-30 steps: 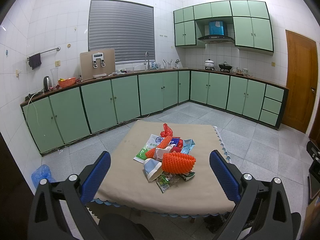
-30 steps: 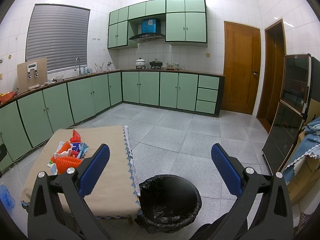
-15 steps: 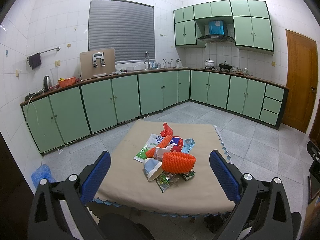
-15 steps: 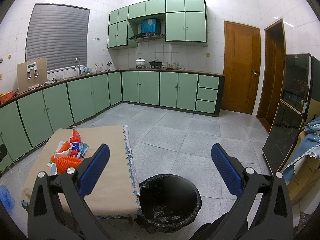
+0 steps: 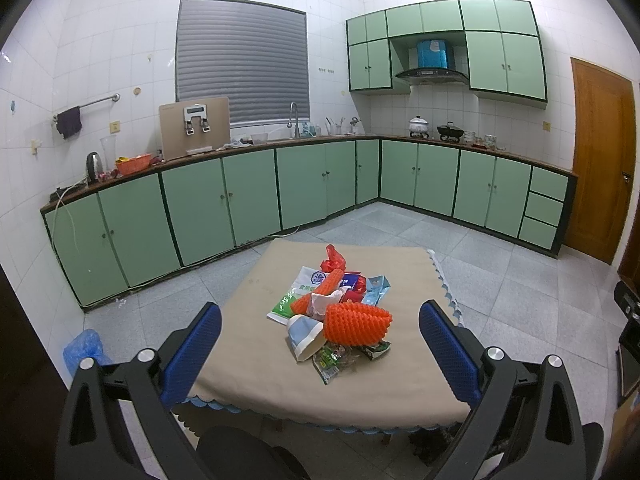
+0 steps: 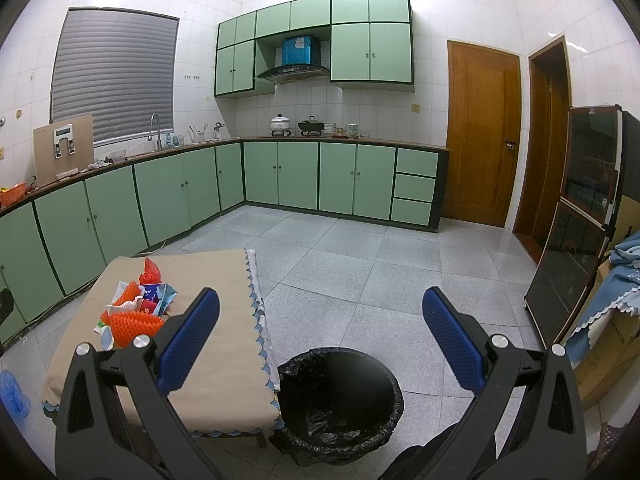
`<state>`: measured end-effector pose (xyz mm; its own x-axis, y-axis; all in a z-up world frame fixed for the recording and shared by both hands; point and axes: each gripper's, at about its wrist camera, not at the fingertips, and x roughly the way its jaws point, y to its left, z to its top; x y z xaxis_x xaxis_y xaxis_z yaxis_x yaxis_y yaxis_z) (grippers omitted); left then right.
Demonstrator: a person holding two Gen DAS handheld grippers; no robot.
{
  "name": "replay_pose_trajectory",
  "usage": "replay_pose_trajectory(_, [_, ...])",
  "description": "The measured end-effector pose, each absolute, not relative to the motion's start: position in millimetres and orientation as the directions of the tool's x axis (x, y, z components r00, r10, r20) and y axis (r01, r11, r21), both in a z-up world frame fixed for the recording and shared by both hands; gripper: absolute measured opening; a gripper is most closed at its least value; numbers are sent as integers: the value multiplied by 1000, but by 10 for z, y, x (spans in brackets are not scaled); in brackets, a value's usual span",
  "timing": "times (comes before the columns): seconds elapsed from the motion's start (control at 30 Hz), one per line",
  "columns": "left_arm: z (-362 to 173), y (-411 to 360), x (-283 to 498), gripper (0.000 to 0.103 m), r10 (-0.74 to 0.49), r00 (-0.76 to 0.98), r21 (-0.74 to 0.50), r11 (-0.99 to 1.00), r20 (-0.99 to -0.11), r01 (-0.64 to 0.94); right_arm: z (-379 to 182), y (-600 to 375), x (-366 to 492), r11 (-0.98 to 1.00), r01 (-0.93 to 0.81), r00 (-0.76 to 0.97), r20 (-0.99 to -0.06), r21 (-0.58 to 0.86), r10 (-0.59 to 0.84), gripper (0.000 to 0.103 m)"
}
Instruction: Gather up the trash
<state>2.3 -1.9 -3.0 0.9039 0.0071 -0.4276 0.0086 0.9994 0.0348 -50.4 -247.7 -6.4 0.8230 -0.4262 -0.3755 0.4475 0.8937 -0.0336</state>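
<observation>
Nothing collected yet: trash (image 5: 334, 308) is lying piled mid-worktop (image 5: 248, 368), bin (image 6: 340, 396) beside worktop is looking empty; left gripper (image 5: 320, 354) & right gripper (image 6: 320, 346) are hovering, jaws wide open, holding nothing

Tiled kitchen under bright light

Green cabinets (image 5: 248, 196) line white-tiled walls (image 5: 92, 40); a shuttered window (image 5: 242, 62), wooden door (image 6: 482, 132), grey tiled floor (image 6: 360, 264).

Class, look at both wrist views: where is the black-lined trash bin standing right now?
In the right wrist view, the trash bin stands on the tiled floor, low in the frame, just beyond the right edge of the cloth-covered table. The left wrist view does not show it.
</observation>
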Motion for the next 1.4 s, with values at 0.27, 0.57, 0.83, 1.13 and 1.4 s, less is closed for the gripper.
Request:
replay_pose_trajectory(0.27, [-75, -19, 16, 97, 8, 905, 47, 999, -425, 13, -71, -2481, -503, 894, 448, 823, -375, -33, -426, 98])
replay_pose_trajectory(0.57, [-100, 18, 51, 97, 21, 891, 59, 998, -453, 7, -162, -2459, -431, 909, 416, 839, -371, -34, -398, 98])
replay_pose_trajectory(0.83, [-406, 486, 170, 97, 65, 844, 46, 998, -532, -48, -398, -2158, -76, 979, 178, 895, -398, -94, -201, 98])
replay_pose_trajectory(1.13, [-605, 867, 299, 97, 51, 863, -46, 995, -503, -86, -832, -1645, 773, 995, -88, 829, -556, -35, 54, 98])
replay_pose_trajectory(1.4, [-874, 780, 737, 97, 31, 857, 8, 999, -514, -31, -1179, -1405, 1311, 972, -235, 785, -586, 20, 202, 97])
